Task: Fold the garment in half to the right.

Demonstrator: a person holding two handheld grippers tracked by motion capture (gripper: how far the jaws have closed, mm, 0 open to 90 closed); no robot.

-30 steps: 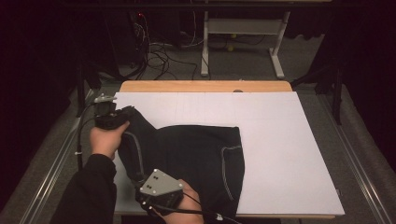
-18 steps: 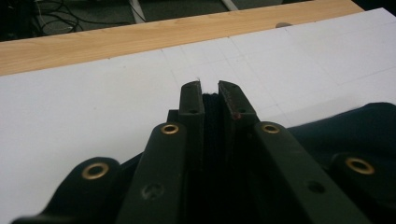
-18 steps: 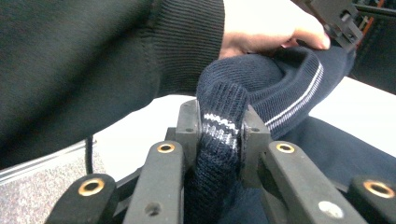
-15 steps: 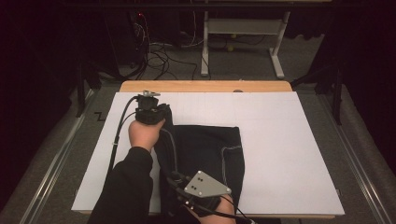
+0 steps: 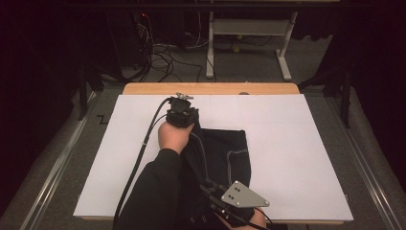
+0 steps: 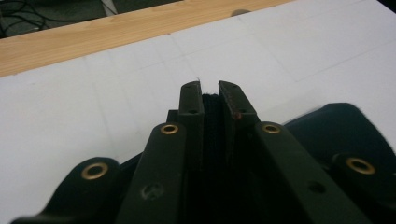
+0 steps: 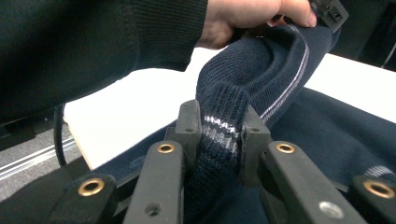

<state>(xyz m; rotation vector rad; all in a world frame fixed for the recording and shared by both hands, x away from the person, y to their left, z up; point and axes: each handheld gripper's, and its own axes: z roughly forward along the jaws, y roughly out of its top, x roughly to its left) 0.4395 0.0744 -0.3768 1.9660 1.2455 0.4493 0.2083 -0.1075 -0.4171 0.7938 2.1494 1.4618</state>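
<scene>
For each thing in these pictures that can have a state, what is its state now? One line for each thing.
left gripper: shut on the sweater, dark knit between its jaws.
right gripper: shut on the sweater, at a fold with pale stripes.
sweater: partly folded, one edge lifted off the table, the rest lying flat.
white sheet: flat on the table, under the sweater.

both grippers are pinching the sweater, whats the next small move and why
Probably carry both grippers rightward and lay the held edge flat: the left gripper and right gripper each clamp the sweater, its left side lifted over the rest.
</scene>
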